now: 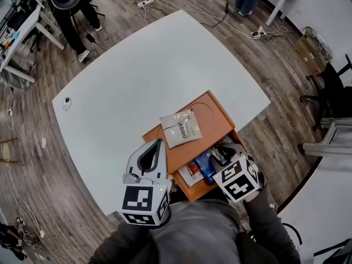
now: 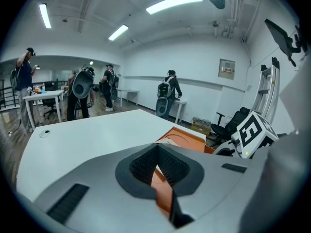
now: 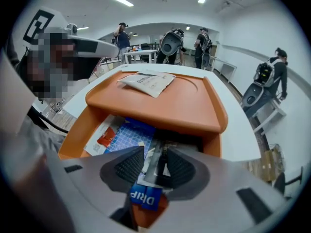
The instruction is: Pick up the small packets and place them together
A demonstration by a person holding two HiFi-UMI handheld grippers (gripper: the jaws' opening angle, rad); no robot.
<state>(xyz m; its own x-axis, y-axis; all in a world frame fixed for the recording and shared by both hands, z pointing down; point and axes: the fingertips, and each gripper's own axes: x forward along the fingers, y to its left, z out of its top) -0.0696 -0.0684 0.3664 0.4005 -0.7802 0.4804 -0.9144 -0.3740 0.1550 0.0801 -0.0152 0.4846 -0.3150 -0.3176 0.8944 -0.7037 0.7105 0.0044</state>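
Observation:
An orange tray (image 1: pixel 220 117) (image 3: pixel 194 106) stands at the white table's near edge. A whitish packet (image 1: pixel 180 128) (image 3: pixel 146 81) lies on its raised top. In the lower compartment lie a blue packet (image 1: pixel 204 166) (image 3: pixel 124 135), a red-and-white one (image 1: pixel 191 176) (image 3: pixel 99 135) and a dark one (image 1: pixel 223 153) (image 3: pixel 179 138). My right gripper (image 1: pixel 223 158) (image 3: pixel 153 153) points steeply down into that compartment. Its jaws stand partly apart, with the dark packet's silvery edge (image 3: pixel 153 164) between the pads but not squeezed. My left gripper (image 1: pixel 160 142) (image 2: pixel 156 147) hovers at the tray's left side, tips together, holding nothing.
The white table (image 1: pixel 137 76) stretches away beyond the tray, with a small round object (image 1: pixel 66 102) near its far left edge. A black office chair (image 1: pixel 335 87) stands on the right. People stand at other tables at the back left (image 1: pixel 69 4).

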